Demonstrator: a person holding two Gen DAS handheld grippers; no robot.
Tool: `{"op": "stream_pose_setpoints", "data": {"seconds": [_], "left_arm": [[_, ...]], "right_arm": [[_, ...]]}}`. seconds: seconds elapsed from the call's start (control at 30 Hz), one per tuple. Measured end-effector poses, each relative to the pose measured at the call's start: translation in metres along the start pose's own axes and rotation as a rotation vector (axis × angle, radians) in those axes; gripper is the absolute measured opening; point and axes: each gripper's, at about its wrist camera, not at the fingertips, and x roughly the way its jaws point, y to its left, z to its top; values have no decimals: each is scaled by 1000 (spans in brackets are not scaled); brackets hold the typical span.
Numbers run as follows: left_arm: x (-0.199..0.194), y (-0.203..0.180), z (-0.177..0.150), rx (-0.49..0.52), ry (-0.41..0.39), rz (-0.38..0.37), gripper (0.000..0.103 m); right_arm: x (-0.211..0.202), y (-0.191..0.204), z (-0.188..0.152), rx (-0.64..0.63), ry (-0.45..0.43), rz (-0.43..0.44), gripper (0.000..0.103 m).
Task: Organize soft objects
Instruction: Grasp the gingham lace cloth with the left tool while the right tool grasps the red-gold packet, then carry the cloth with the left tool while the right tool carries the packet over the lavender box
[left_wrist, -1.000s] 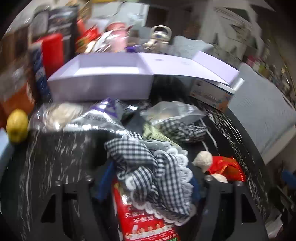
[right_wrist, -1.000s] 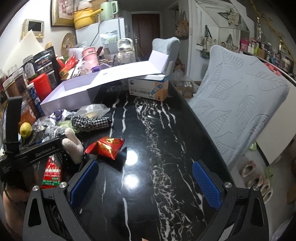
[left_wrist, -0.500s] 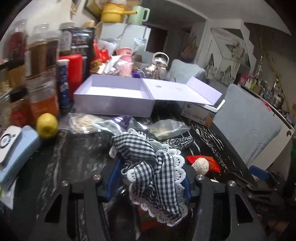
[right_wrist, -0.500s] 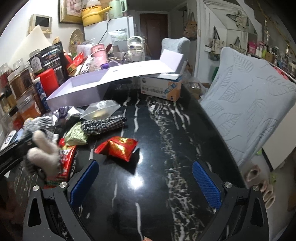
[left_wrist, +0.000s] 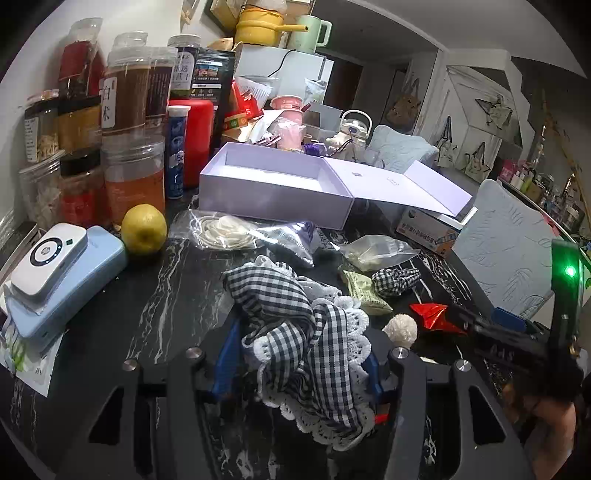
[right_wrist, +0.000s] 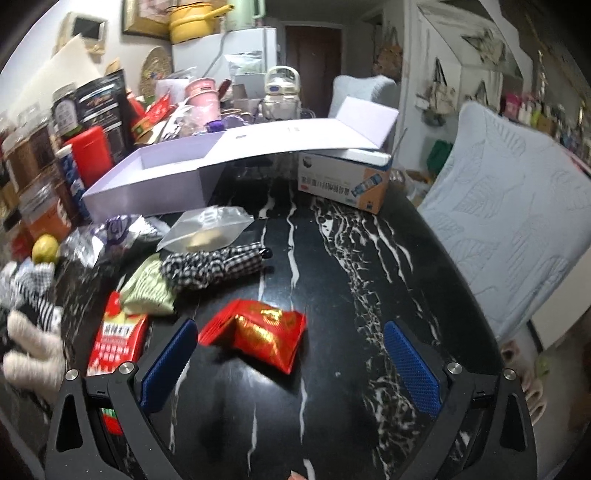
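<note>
The left gripper (left_wrist: 299, 365) has its blue-padded fingers (left_wrist: 226, 352) drawn in close on a bunched black-and-white gingham cloth with a white lace trim (left_wrist: 306, 332), which hangs free of the black white-veined marble table (right_wrist: 332, 258). A cream plush limb (left_wrist: 400, 326) shows just beside the cloth; whether it belongs to the same soft thing is hard to tell. The open shallow lilac cardboard box (left_wrist: 273, 184) sits toward the far edge of the table, its lid folded flat onto a small printed carton (right_wrist: 343, 181), and looks the likely place for the soft pieces.

The right gripper (right_wrist: 290, 365) has its fingers spread wide and holds nothing; the red and gold foil packet (right_wrist: 258, 334) lies on the table between them, untouched.

To do the carry well, the left hand should keep its squeeze steady and bring the cloth in high enough that the dangling lace clears the clear plastic bag of cream cord (left_wrist: 225, 230), the silvery pouch and the box's near wall. The yellow lemon (left_wrist: 143, 229) and the crowded jars by the left edge leave little room, so approaching from the middle of the table seems safer. Letting go only once the bundle is fully over the box floor would keep the trim from draping over the rim. The second gingham bundle (right_wrist: 214, 267) lies mid-table with the other packets, not yet put away.
</note>
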Motion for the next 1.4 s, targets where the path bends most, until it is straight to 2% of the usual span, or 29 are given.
{"op": "stream_pose_setpoints", "data": {"seconds": [0.1,0.23,0.33,0.4,0.5,0.57,0.87,1.03,1.4], "left_arm": [[2,0,-2,-1,11,1,54],[4,2,-3,-7,19,-2,54],[4,2,-3,-6,22,0,54],[4,2,-3,-7,21,1,54],[4,2,-2,-9,21,-1,54],[4,2,-1,-11,21,1,54],[-6,-3,-2,-3,-3,-11,54],[-12,-7,-2,0,-14,-31,54],[-16,-9,4,13,-12,-27,54]], "right_arm": [[9,-3,4,29,15,-13,95],[22,-2,5,49,57,21,87],[30,-1,4,65,85,68,76],[33,-1,3,81,94,121,56],[31,0,1,89,76,139,48],[27,-1,-1,92,56,128,45],[2,-3,-16,82,2,212,43],[-14,3,-22,50,-14,216,43],[-33,16,-25,28,-30,306,43]]}}
